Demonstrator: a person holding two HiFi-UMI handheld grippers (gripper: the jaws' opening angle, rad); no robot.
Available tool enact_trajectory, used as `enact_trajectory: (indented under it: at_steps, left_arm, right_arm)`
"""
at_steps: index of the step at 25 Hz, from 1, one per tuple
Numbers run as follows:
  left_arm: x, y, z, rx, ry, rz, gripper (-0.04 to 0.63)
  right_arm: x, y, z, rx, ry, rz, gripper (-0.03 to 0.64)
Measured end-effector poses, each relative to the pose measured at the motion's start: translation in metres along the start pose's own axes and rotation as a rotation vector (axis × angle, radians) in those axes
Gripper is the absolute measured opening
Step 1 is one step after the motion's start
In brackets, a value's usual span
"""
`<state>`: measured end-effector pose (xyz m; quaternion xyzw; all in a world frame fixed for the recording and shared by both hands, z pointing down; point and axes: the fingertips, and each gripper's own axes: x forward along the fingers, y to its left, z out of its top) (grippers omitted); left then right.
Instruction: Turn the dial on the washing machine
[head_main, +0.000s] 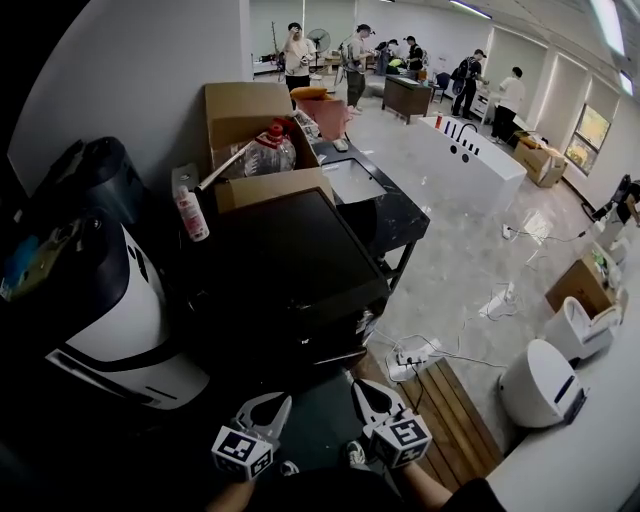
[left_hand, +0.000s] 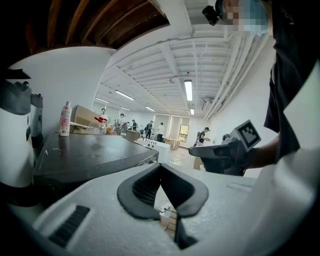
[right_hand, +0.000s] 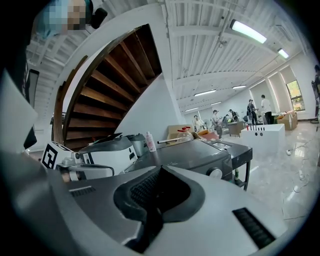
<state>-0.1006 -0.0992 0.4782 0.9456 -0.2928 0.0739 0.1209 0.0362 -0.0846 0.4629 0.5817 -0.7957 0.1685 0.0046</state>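
Big open hall, glossy pale floor (head_main: 470, 250), white beamed ceiling with strip lights (right_hand: 247, 31), brown wooden staircase underside (right_hand: 115, 85) overhead in the right gripper view. People stand well away at the far end. Long white bathtub-like unit (head_main: 480, 160) mid-floor. The dark grey flat-topped washing machine (head_main: 290, 260) sits against the white wall, with a white-and-black rounded appliance (head_main: 110, 310) just to its left and brown cardboard boxes (head_main: 240, 110) behind it. Wooden slat platform (head_main: 450, 410) lies on the floor at its right. A clear plastic jug with red cap (head_main: 268, 152) and a white-pink spray bottle (head_main: 190, 215) stand at the machine's back edge.

The round silver dial (right_hand: 215, 173) is on the machine's front panel, near its top corner, untouched.

Left gripper (head_main: 272, 402) and right gripper (head_main: 362, 388) are held low, side by side, in front of the machine and apart from it, pointing roughly level toward it. Both have jaws closed together, nothing between them.
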Motion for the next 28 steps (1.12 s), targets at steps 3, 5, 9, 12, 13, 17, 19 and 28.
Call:
enact_trajectory:
  at_steps: [3, 5, 9, 12, 13, 17, 19, 28]
  left_arm:
    - [-0.013, 0.004, -0.004, 0.001, 0.006, -0.008, 0.008]
    - [-0.02, 0.005, -0.006, 0.001, 0.008, -0.013, 0.008]
    - [-0.03, 0.005, -0.007, 0.012, 0.01, -0.03, 0.008]
    - [-0.036, 0.004, -0.006, 0.022, 0.008, -0.037, 0.008]
    - [-0.038, 0.004, -0.006, 0.024, 0.008, -0.038, 0.008]
    - [-0.043, 0.005, -0.008, 0.028, 0.006, -0.038, 0.008]
    - [-0.045, 0.004, -0.009, 0.03, 0.003, -0.041, 0.008]
    - [-0.048, 0.002, -0.003, 0.034, -0.01, -0.028, 0.008]
  right_arm:
    - [-0.004, 0.006, -0.004, 0.012, -0.005, -0.024, 0.0]
    - [-0.006, 0.011, -0.007, 0.013, -0.005, -0.035, 0.0]
    - [-0.009, 0.02, -0.01, 0.013, -0.008, -0.052, 0.0]
    - [-0.011, 0.026, -0.01, 0.015, -0.012, -0.064, 0.0]
    - [-0.012, 0.027, -0.01, 0.014, -0.013, -0.066, 0.0]
    - [-0.015, 0.03, -0.016, -0.001, -0.019, -0.072, 0.0]
    - [-0.017, 0.033, -0.016, 0.001, -0.014, -0.078, -0.001]
    - [-0.021, 0.036, -0.011, 0.031, -0.016, -0.084, -0.002]
